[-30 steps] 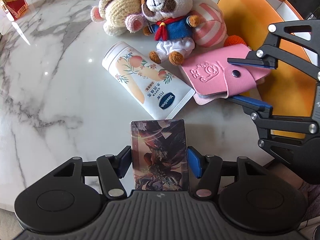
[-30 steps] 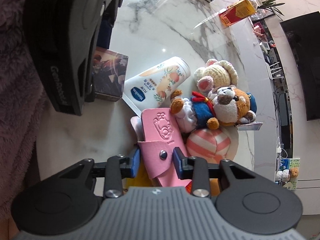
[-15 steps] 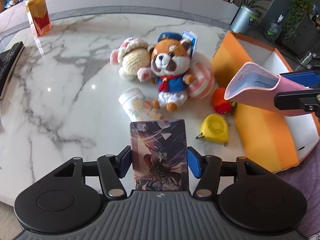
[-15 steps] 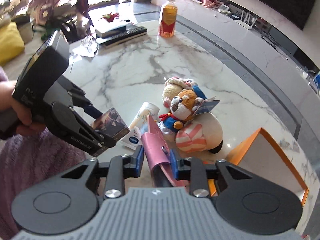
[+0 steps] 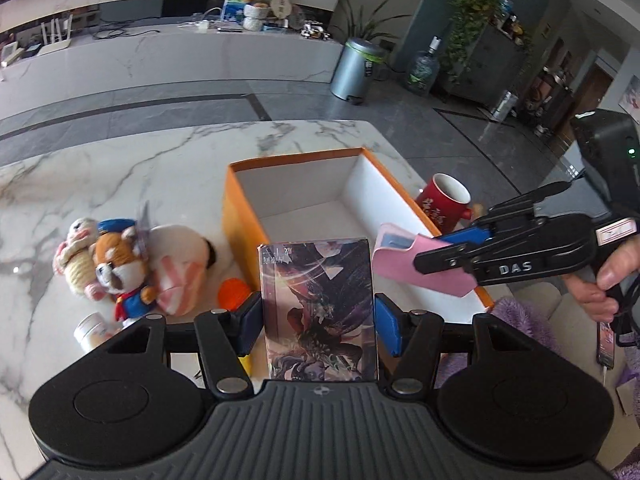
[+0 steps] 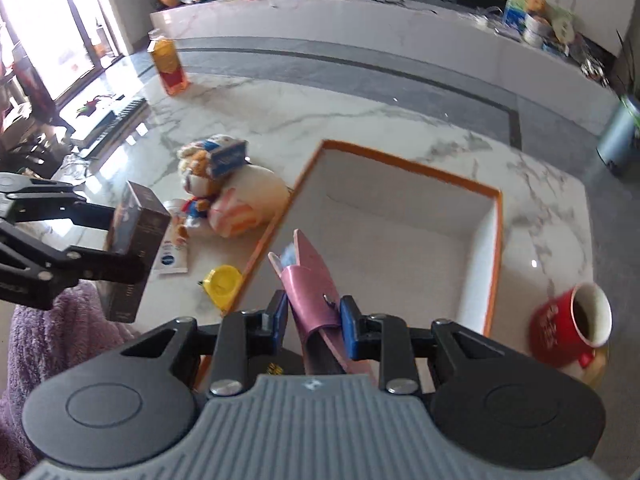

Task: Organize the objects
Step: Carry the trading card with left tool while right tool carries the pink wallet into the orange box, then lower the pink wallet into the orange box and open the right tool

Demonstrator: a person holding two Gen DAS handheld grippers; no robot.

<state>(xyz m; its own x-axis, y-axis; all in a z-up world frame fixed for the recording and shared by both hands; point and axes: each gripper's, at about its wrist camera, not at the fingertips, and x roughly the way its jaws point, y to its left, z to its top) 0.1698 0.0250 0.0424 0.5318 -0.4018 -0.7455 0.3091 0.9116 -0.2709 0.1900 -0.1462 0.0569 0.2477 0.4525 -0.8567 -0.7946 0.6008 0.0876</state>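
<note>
My left gripper (image 5: 318, 316) is shut on a dark illustrated card box (image 5: 318, 312), held upright above the near edge of the orange box (image 5: 240, 216). The card box also shows in the right wrist view (image 6: 136, 240). My right gripper (image 6: 314, 314) is shut on a pink felt pouch (image 6: 310, 280), held over the near edge of the orange box (image 6: 494, 256), whose white inside holds nothing. In the left wrist view the pouch (image 5: 416, 264) hangs over the box's right wall.
Left of the box lie a red panda plush (image 5: 120, 276), a crochet doll (image 5: 78, 256), a striped plush (image 5: 180, 264), a lotion tube (image 6: 172, 256), a yellow tape measure (image 6: 222, 280) and an orange ball (image 5: 234, 294). A red mug (image 6: 572, 324) stands right of the box. A juice bottle (image 6: 168, 64) stands far left.
Both grippers have lifted their objects off the table and swung right, from over the toy pile to above the orange box. The pouch now hangs over the box.
</note>
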